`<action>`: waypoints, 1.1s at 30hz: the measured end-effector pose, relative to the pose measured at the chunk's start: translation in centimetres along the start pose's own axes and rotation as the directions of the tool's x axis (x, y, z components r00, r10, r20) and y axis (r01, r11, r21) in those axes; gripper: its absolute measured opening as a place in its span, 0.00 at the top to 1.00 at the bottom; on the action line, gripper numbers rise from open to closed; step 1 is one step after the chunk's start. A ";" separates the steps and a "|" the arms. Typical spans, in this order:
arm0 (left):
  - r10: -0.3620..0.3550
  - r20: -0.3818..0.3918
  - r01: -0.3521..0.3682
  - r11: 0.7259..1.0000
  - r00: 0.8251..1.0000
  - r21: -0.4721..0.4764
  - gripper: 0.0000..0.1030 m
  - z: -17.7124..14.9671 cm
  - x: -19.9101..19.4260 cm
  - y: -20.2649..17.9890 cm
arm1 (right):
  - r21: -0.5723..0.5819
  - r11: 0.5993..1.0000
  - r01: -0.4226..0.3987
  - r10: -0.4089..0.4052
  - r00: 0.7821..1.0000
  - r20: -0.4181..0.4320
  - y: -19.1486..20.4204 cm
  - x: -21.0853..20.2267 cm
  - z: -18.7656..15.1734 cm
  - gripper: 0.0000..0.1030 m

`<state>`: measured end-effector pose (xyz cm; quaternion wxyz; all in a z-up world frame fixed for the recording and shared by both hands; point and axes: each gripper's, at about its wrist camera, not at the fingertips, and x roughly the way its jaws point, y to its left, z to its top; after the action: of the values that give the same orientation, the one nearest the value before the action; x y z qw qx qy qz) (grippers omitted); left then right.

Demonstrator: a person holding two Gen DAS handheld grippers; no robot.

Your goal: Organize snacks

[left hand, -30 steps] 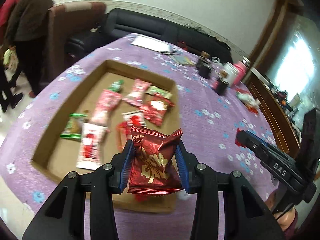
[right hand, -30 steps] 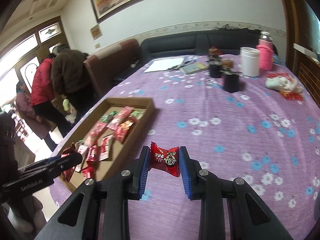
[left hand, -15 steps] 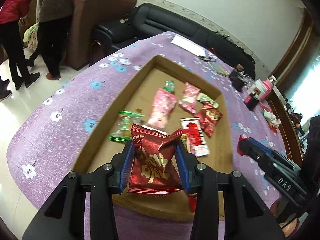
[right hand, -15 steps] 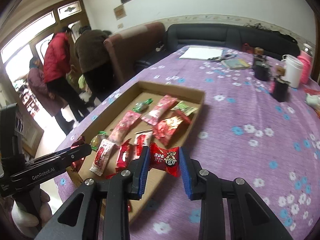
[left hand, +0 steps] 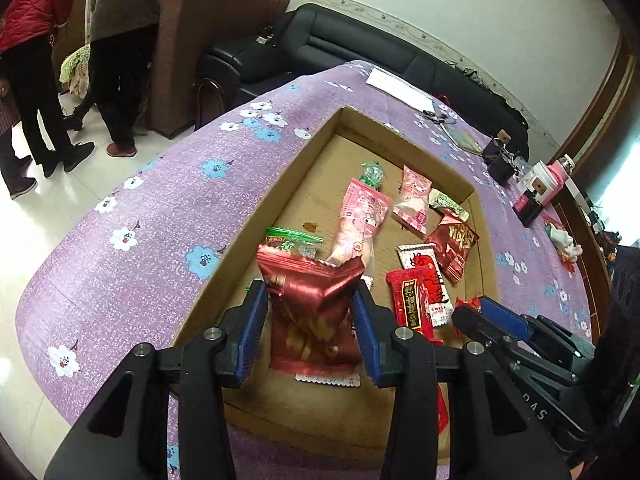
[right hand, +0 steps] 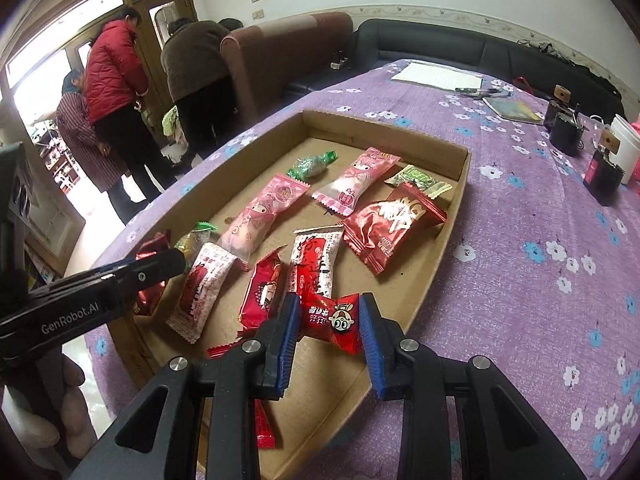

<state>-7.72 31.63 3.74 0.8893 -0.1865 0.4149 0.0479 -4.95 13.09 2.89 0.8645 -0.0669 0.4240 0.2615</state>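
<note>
A round table under a purple cloth [right hand: 520, 240] printed with white and blue flowers fills most of both views; beyond it stand a black leather sofa [left hand: 360, 48] and a brown armchair [right hand: 280, 52], with glossy pale floor tiles to the side where people in padded coats stand by a glazed wooden door. On the cloth lies a shallow rectangular cardboard tray [left hand: 304, 160], matte brown with low upright walls. Scattered flat on its floor are crinkly film-wrapped snacks: a long pink pillow pack [right hand: 264, 216], a shorter pink one [right hand: 356, 180], a shiny dark-red sachet [right hand: 394, 224], a white-and-red wrapper [right hand: 318, 256] and green twist candies.

The left gripper [left hand: 312, 320], black with ribbed blue pads, pinches a large metallic red snack bag [left hand: 312, 304] by its sides, above the tray's near end. The right gripper [right hand: 330, 328] pinches a small glossy red candy [right hand: 332, 318] with a cartoon face, over the tray's near corner.

At the far side of the table sit a sheet of paper [right hand: 436, 74], dark cups and a white tub [right hand: 624, 140].
</note>
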 end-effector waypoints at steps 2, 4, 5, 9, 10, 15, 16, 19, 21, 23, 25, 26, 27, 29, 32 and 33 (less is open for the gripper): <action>0.002 0.008 -0.002 1.000 1.000 0.008 0.60 0.0 -0.1 -0.2 | 0.001 1.000 -0.003 0.003 1.000 -0.005 0.0 0.2 -0.1 0.68; -0.002 0.020 0.001 1.000 1.000 0.013 0.58 0.0 -0.4 -0.4 | -0.001 1.000 -0.004 0.004 1.000 -0.008 0.1 0.3 -0.2 0.68; -0.006 0.025 0.006 1.000 1.000 0.012 0.55 0.0 -0.6 -0.5 | -0.001 1.000 -0.005 0.005 1.000 -0.010 0.2 0.3 -0.3 0.68; -0.014 0.051 0.013 1.000 0.999 0.022 0.52 0.1 -1.3 -0.8 | -0.013 1.000 -0.011 0.011 1.000 -0.006 0.7 0.0 -0.6 0.68; -0.016 0.053 0.015 1.000 0.998 0.025 0.52 0.1 -1.4 -0.9 | -0.022 1.000 -0.007 0.007 1.000 -0.002 0.9 -0.1 -0.7 0.68; -0.017 0.053 0.016 1.000 0.998 0.021 0.52 0.0 -1.7 -1.1 | -0.044 0.999 -0.004 0.004 1.000 0.009 1.6 -0.6 -1.2 0.58; -0.016 0.053 0.015 1.000 0.998 0.018 0.52 0.0 -1.8 -1.1 | -0.043 0.999 -0.008 0.008 1.000 0.010 1.6 -0.7 -1.3 0.56; -0.015 0.064 0.014 1.000 0.998 0.016 0.52 -0.1 -2.3 -1.2 | -0.035 0.999 -0.011 0.012 1.000 0.018 1.6 -1.1 -1.4 0.49; -0.001 0.079 -0.001 1.000 0.997 0.022 0.52 -0.1 -2.7 -1.4 | -0.027 1.000 -0.012 0.013 0.999 0.030 1.4 -1.5 -1.4 0.48; 0.019 0.096 -0.022 0.999 0.995 0.031 0.52 -0.2 -3.1 -1.7 | -0.015 1.000 -0.009 0.010 0.999 0.051 1.2 -2.2 -1.5 0.47; 0.059 0.122 -0.065 0.997 0.991 0.045 0.52 -0.3 -3.7 -2.1 | -0.005 1.000 0.000 0.001 0.997 0.075 1.0 -3.0 -1.5 0.44; 0.079 0.136 -0.086 0.995 0.988 0.051 0.52 -0.3 -3.9 -2.3 | 0.000 1.000 0.007 -0.007 0.996 0.092 0.9 -3.4 -1.6 0.41; 0.095 0.150 -0.104 0.993 0.984 0.056 0.52 -0.4 -4.2 -2.5 | 0.004 1.000 0.015 -0.015 0.994 0.107 0.8 -3.9 -1.6 0.39; 0.124 0.178 -0.138 0.988 0.976 0.064 0.42 -0.6 -4.8 -3.0 | 0.008 1.000 0.029 -0.029 0.991 0.130 0.7 -4.6 -1.7 0.37; 0.177 0.232 -0.196 0.979 0.956 0.059 0.25 -0.9 -5.9 -3.6 | 0.014 0.999 0.043 -0.045 0.987 0.152 0.4 -5.5 -2.0 0.35; 0.188 0.247 -0.209 0.976 0.951 0.060 0.25 -1.0 -6.2 -3.8 | 0.015 0.999 0.045 -0.046 0.987 0.156 0.2 -5.7 -2.1 0.35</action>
<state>-11.59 28.18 8.91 0.9307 -0.0984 0.3226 0.1415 -9.40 10.35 5.94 0.9012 -0.0507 0.3548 0.2437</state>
